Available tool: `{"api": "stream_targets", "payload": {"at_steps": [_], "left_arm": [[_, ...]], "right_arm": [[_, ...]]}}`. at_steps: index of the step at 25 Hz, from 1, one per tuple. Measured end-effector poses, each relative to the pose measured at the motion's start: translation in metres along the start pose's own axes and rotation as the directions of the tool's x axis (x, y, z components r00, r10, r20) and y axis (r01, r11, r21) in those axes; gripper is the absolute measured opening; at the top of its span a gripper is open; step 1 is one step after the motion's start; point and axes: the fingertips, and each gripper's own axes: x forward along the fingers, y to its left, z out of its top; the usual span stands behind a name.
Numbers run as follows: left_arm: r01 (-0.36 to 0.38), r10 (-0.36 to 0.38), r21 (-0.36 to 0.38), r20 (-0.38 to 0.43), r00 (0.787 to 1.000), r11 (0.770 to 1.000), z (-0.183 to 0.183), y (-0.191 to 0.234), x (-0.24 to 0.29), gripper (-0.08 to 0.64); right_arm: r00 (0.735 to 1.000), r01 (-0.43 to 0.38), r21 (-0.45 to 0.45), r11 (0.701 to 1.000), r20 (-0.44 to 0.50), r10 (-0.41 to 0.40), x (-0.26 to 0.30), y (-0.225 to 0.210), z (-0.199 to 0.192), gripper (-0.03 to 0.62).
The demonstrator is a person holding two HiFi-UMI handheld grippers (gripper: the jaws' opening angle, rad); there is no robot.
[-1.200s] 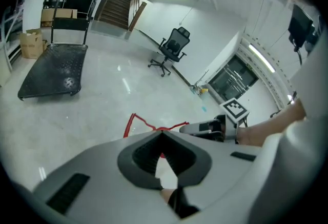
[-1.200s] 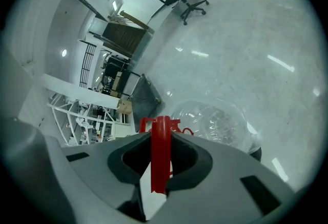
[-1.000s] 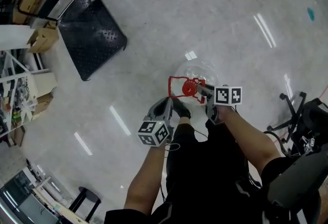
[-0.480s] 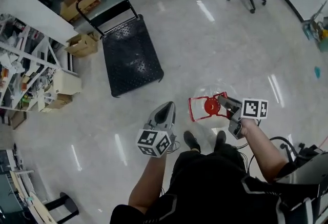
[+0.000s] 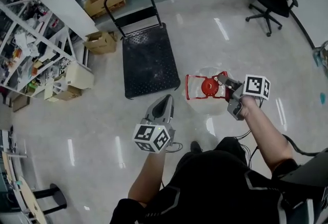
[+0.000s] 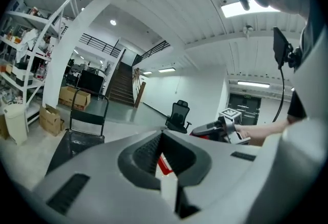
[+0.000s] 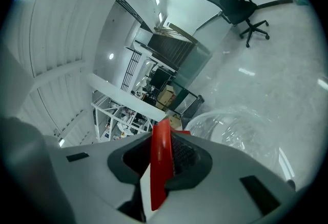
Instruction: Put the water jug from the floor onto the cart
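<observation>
Floor (image 5: 102, 125): glossy. Cart (image 5: 148, 59): black flat deck, long axis running away from the person, push bar at the far end. Water jug (image 5: 208, 86): clear, red cap, not on the cart. It hangs under the right gripper (image 5: 223, 80), just off the deck's near right corner, and looks clear of the floor. Red handle (image 5: 192, 88): clamped between the right jaws. Left gripper (image 5: 166, 101): jaws together, nothing in them, just short of the deck's near edge. Key relation: the deck lies ahead and left of the jug in the head view. Right hand has the load, so the swing probably goes forward-left over the near edge.
</observation>
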Motion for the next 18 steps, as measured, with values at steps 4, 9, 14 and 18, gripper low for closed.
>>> {"api": "stream_targets", "payload": {"at_steps": [4,9,14,18], "left_arm": [[-0.031,0.031,0.000,0.010,0.999,1.000,0.009,0.028,0.006,-0.008],[-0.087,0.088,-0.013,0.010,0.996,0.996,0.014,0.064,0.035,-0.008],[-0.173,0.173,0.007,0.011,0.985,0.985,0.042,0.111,0.070,-0.008],[-0.249,0.249,0.006,0.010,0.969,0.969,0.065,0.154,0.103,-0.008]], "right_arm": [[0.999,-0.035,0.005,0.999,-0.017,0.035,0.047,0.018,0.015,0.074],[0.991,-0.107,0.005,0.994,-0.081,0.107,0.112,0.035,0.033,0.074],[0.972,-0.149,-0.022,0.989,-0.189,0.142,0.171,0.049,0.045,0.074],[0.949,-0.183,-0.014,0.983,-0.263,0.173,0.221,0.055,0.063,0.072]]}}
